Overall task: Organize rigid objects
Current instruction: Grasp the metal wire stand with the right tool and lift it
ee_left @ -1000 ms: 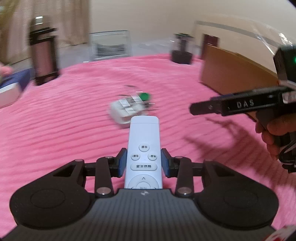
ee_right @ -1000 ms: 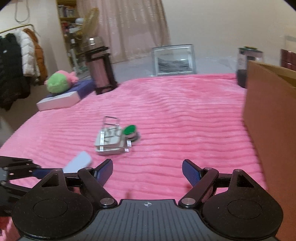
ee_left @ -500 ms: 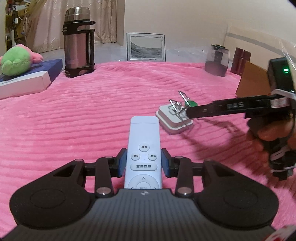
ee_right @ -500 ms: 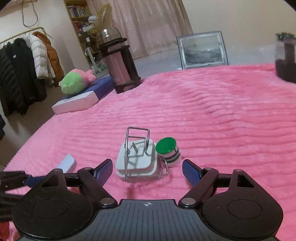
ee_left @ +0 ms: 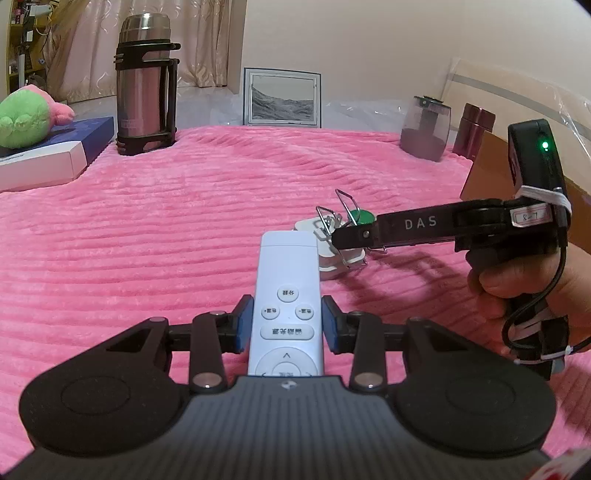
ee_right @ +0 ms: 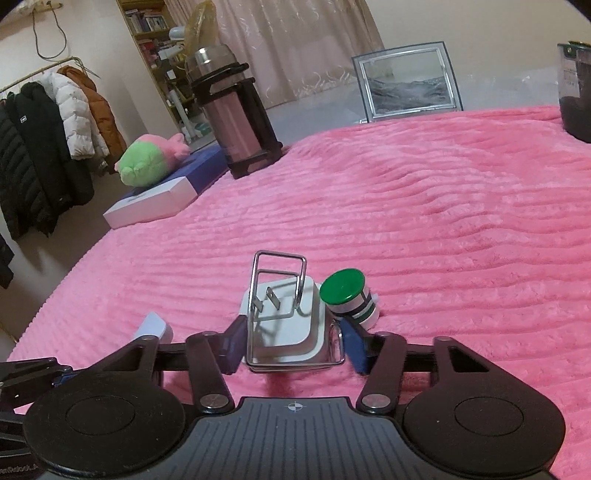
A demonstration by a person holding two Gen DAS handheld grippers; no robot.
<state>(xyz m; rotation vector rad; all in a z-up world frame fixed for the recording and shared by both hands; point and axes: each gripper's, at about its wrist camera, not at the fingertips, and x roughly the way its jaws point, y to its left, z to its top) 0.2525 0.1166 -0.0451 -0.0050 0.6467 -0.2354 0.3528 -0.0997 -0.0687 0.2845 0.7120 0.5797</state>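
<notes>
Swinging in, my right gripper (ee_right: 291,345) now closes around the white plug adapter (ee_right: 282,321) between its jaws, while my left gripper (ee_left: 286,326) pinches the remote (ee_left: 286,295).

Place: we see a home bedroom | pink blanket (ee_right: 424,221) | coats (ee_right: 48,136) on rail | bookshelf (ee_right: 151,22) | curtain (ee_right: 295,44) | plush toy (ee_right: 147,160)
</notes>
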